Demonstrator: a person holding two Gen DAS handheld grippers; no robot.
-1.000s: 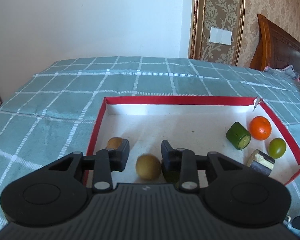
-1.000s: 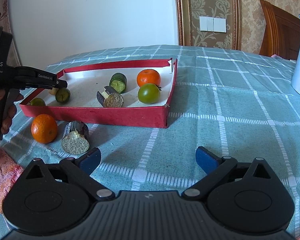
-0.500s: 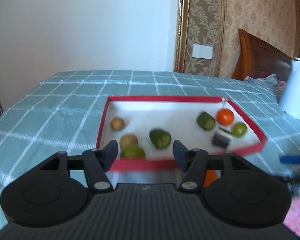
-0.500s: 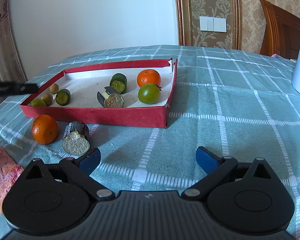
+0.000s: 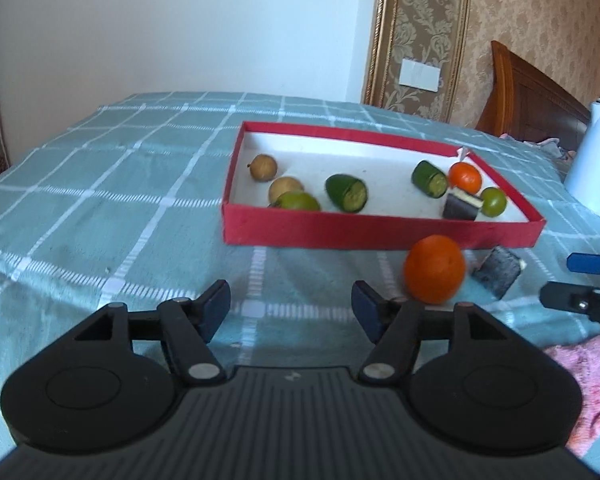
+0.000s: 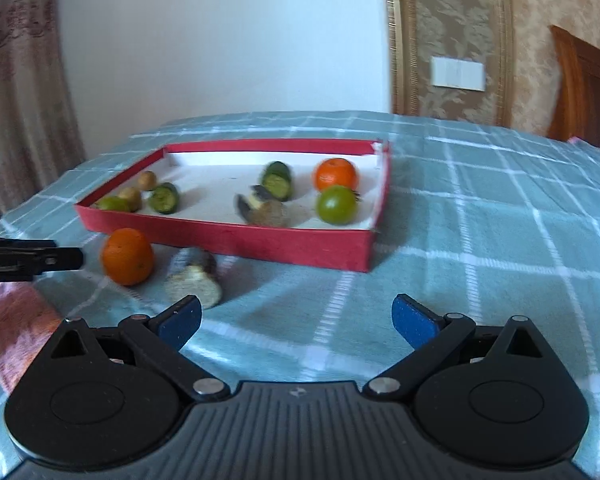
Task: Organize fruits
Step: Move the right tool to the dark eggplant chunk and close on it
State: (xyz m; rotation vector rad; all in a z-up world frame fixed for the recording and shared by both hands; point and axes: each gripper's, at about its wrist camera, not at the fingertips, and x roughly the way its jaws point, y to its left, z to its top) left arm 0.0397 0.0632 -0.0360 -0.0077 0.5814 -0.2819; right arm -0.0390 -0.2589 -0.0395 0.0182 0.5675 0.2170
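Observation:
A red tray (image 5: 380, 232) (image 6: 260, 242) on the checked cloth holds several pieces: two brown fruits, green fruits, cucumber chunks, an orange (image 5: 465, 176) (image 6: 336, 174) and an eggplant piece (image 5: 462, 205). Outside the tray's near wall lie a second orange (image 5: 435, 269) (image 6: 127, 256) and an eggplant chunk (image 5: 499, 270) (image 6: 194, 280). My left gripper (image 5: 291, 312) is open and empty, just left of the loose orange. My right gripper (image 6: 296, 320) is open and empty, just right of the eggplant chunk.
A white cylinder (image 5: 594, 160) stands on the table right of the tray. A pink cloth (image 5: 596, 376) (image 6: 16, 328) lies at the near edge. A wooden headboard and patterned wall are behind. The right gripper's fingertips (image 5: 580, 263) show at the left view's right edge.
My left gripper has pulled back out of the tray, leaving the cucumber chunk inside, and has opened wider in front of the tray. My right gripper has moved closer toward the loose eggplant chunk.

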